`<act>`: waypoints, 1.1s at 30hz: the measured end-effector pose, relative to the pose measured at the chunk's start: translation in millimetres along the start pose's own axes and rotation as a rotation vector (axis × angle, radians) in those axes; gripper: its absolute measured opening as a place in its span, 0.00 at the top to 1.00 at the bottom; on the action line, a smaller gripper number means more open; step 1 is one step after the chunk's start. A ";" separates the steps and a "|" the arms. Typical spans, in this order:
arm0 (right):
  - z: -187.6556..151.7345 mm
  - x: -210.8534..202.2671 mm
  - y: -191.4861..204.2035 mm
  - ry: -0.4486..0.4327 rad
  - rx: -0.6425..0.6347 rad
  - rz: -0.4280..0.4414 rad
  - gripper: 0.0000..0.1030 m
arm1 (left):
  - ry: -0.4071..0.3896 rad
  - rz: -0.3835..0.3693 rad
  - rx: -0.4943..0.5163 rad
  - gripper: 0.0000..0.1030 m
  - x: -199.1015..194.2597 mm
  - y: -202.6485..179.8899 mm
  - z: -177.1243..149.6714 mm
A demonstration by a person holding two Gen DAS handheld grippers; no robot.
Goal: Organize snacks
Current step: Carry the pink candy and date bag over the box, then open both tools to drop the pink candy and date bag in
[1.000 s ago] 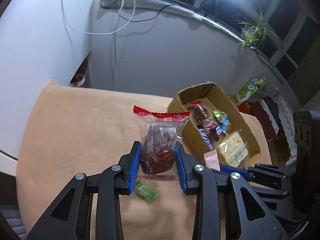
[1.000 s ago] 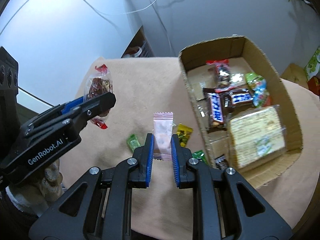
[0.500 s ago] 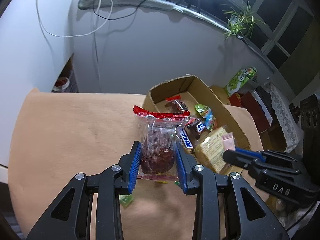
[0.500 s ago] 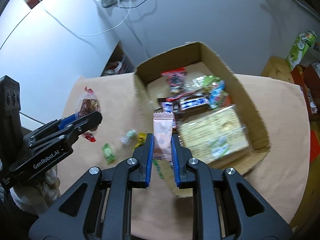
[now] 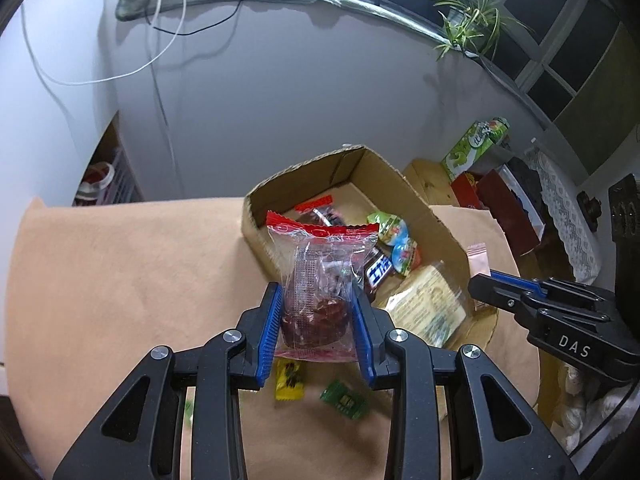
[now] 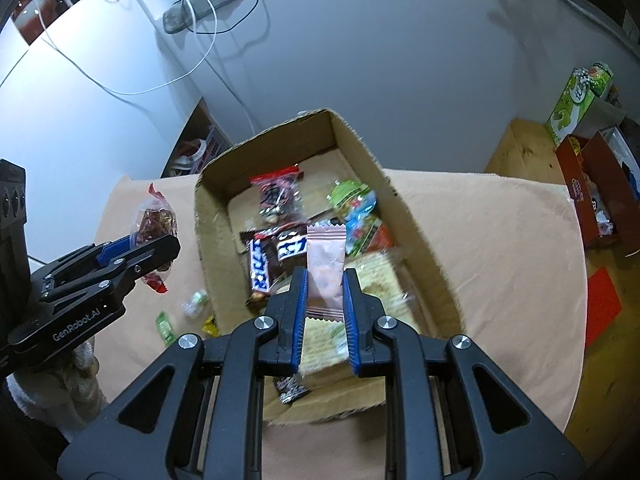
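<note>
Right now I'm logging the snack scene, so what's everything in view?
cardboard box: one, brown, on the cloth, holding snacks
chocolate bars: two, brown, in box
cracker pack: one, pale, in box
clear snack bag: one, red-edged, in left gripper
pink sachet: one, in right gripper
loose candies: several, green and yellow, on cloth
cloth: one, tan
left gripper: shut on bag
right gripper: shut on sachet

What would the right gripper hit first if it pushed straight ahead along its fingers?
Probably the cracker pack inside the cardboard box; the right gripper, holding the pink sachet, looks to be above it, though depth is unclear.
</note>
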State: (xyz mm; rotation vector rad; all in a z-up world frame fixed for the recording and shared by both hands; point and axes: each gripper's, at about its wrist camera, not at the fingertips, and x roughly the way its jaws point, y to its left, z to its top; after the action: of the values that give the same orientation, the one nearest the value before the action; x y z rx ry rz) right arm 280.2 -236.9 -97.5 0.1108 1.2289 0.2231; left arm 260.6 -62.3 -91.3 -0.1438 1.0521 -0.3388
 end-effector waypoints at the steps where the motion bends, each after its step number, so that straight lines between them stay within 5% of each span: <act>1: 2.4 1.7 -1.6 -0.001 0.000 -0.001 0.83 | 0.000 0.003 0.005 0.69 2.0 -1.6 3.0; 20: 21.5 23.8 -5.8 0.021 -0.036 -0.016 0.81 | 0.005 0.012 0.065 0.67 20.9 -22.9 24.0; 22: 21.7 23.8 -5.4 0.020 -0.037 -0.021 0.73 | 0.003 0.015 0.071 0.67 20.2 -24.1 24.3; 24: 21.9 23.0 -5.1 0.012 -0.039 -0.033 0.50 | 0.001 0.015 0.073 0.57 19.3 -25.1 24.6; 33: 20.4 16.4 -2.8 -0.005 -0.050 -0.051 0.45 | -0.019 0.024 0.083 0.56 13.2 -25.5 22.2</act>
State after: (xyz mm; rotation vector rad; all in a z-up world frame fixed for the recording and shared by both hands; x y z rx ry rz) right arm 304.9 -235.2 -106.4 0.0364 1.2186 0.2091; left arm 280.6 -91.7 -84.2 -0.0597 1.0189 -0.3585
